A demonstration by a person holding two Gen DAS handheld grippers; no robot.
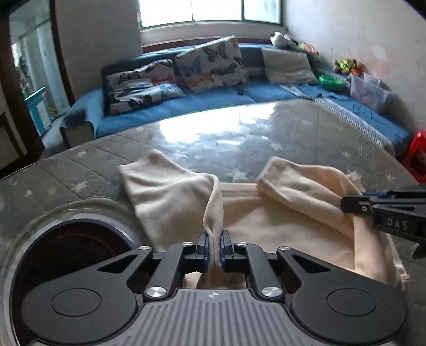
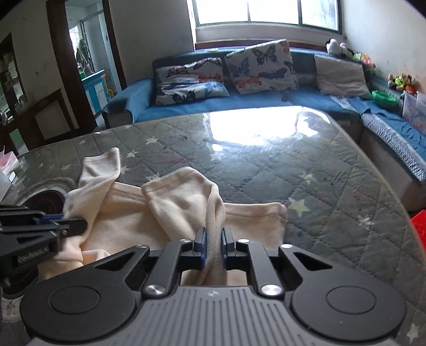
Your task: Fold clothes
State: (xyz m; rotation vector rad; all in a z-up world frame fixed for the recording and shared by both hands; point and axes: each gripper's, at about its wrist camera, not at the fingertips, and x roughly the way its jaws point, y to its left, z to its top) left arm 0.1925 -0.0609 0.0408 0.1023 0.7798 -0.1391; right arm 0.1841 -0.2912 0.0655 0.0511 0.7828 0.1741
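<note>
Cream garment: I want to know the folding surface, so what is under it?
The cream garment lies on a grey quilted cover with stars. Both grippers pinch its cloth. What lies beneath its middle is covered.

Daylight pours from the wide overexposed window [image 2: 266,12], throwing white glare across the glossy grey quilted star-patterned counter [image 2: 266,127]; fisheye edges bend, corners darken, right side slightly blurred.
</note>
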